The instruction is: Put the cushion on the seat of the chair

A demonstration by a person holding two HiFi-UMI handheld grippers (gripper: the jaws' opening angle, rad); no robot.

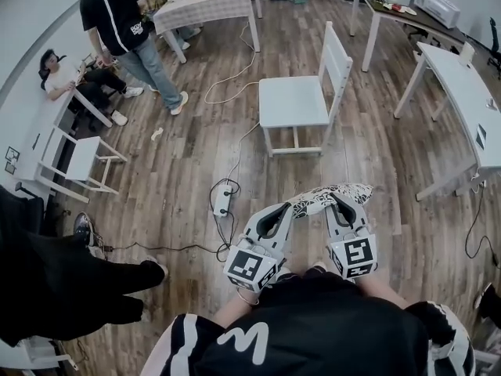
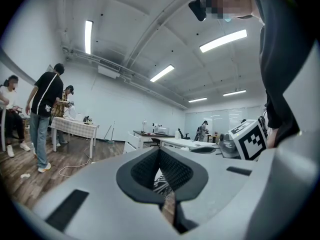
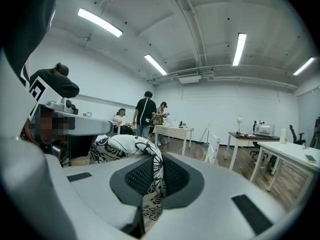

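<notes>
A white wooden chair (image 1: 291, 100) stands ahead on the wood floor, its seat bare and its back to the right. The black-and-white patterned cushion (image 1: 315, 202) hangs between my two grippers, well short of the chair. My left gripper (image 1: 293, 207) is shut on the cushion's left end; in the left gripper view a strip of patterned fabric (image 2: 161, 185) sits pinched in the jaws. My right gripper (image 1: 337, 200) is shut on the right part. In the right gripper view the cushion (image 3: 122, 146) bulges to the left of the closed jaws. The chair (image 3: 215, 147) shows far ahead.
A power strip (image 1: 223, 200) and cables lie on the floor left of my path to the chair. White tables (image 1: 470, 100) line the right side, another table (image 1: 207, 6) stands behind. A standing person (image 1: 125, 22), a seated person (image 1: 59, 77) and a bystander's legs (image 1: 78, 280) are on the left.
</notes>
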